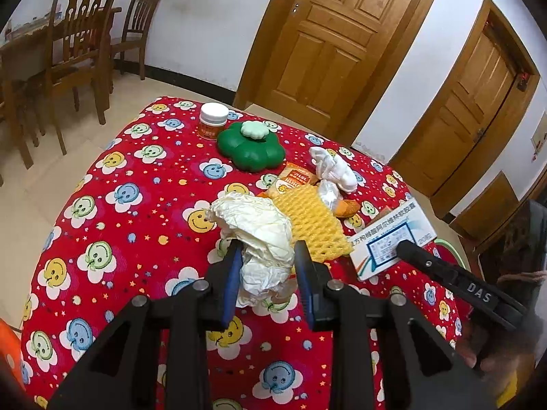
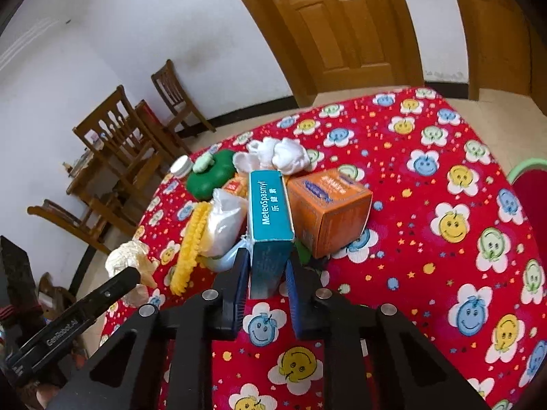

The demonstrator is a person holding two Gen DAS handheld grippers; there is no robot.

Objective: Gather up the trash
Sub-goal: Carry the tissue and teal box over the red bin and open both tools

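The crumpled cream paper wad (image 1: pixel 259 239) hides the near edge of the yellow foam net (image 1: pixel 316 225); the red chair's green rim (image 2: pixel 526 167) is cut off.

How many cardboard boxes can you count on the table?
2. The teal box stands clamped in the right gripper. The orange box sits against its right side in the right wrist view. Others may be hidden in the pile.

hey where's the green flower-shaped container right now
The green flower-shaped plastic container sits toward the far side of the red smiley-print tablecloth, right beside the white-capped orange jar and just behind the orange snack packet.
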